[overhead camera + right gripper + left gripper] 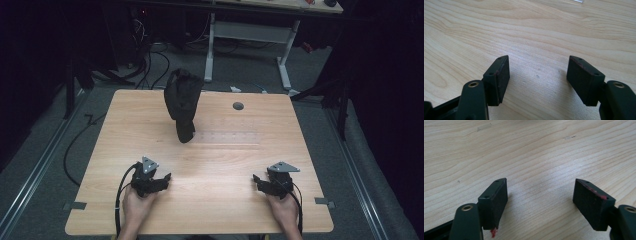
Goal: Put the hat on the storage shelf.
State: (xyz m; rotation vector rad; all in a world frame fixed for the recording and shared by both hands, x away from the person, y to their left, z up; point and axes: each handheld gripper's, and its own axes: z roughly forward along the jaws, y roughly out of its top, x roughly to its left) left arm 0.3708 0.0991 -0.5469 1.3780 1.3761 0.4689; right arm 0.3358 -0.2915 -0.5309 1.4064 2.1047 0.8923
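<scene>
A black crumpled cloth [182, 102] stands in a tall heap at the far middle of the wooden table [215, 160]. Near the front left, a hand holds my left gripper [162, 179] low over the bare wood, well short of the cloth. Its jaws are wide apart with nothing between them, and the left gripper view shows the gripper [540, 197] above plain tabletop. At the front right my right gripper [257, 181] rests the same way, open and empty, and in its own view the gripper [537, 75] looks onto bare wood.
A round cable hole [238, 106] sits at the far right of the tabletop. A faint strip of clear tape [225, 136] lies right of the cloth. Beyond the table stand a white desk frame [250, 35] and floor cables [150, 65].
</scene>
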